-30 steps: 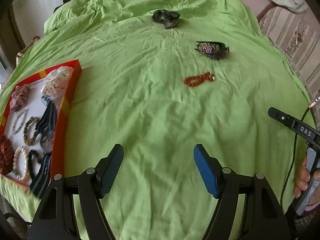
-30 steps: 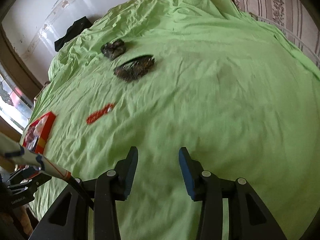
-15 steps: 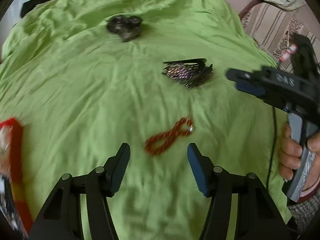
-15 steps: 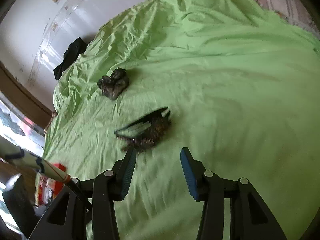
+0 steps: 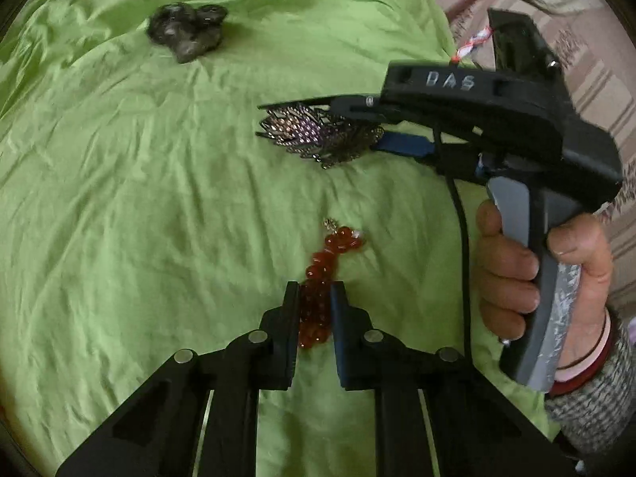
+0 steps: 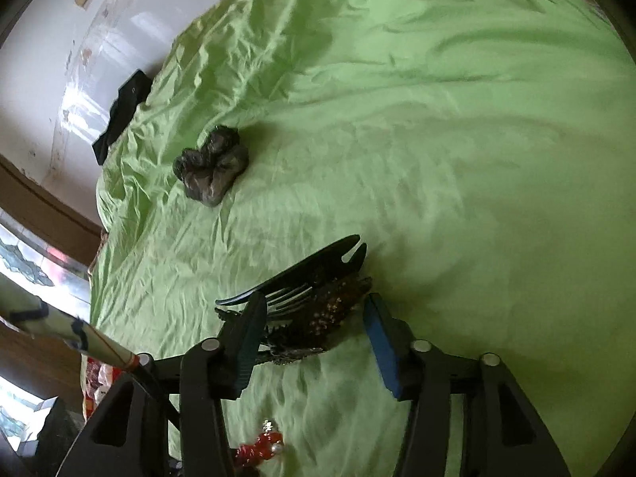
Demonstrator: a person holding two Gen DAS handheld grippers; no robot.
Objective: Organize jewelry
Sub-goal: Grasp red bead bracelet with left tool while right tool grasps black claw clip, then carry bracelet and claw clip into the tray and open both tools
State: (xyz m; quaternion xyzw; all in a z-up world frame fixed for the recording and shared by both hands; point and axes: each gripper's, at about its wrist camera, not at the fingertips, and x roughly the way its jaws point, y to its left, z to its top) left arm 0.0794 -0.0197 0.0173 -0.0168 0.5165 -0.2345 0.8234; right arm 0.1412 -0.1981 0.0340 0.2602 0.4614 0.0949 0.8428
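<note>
both wrist views look steeply down, close over the green bed sheet (image 5: pixel 159 198). they share the red bead bracelet (image 5: pixel 318 278), the beaded hair comb (image 6: pixel 318 310) and the far dark scrunchie (image 6: pixel 212 167).

The left hand-held gripper (image 5: pixel 314 310) is closing its jaws around a red bead bracelet (image 5: pixel 322 278) on the green bedsheet (image 5: pixel 139 198); the right hand-held gripper (image 5: pixel 369 127) reaches a beaded hair clip (image 5: pixel 314 135).
</note>
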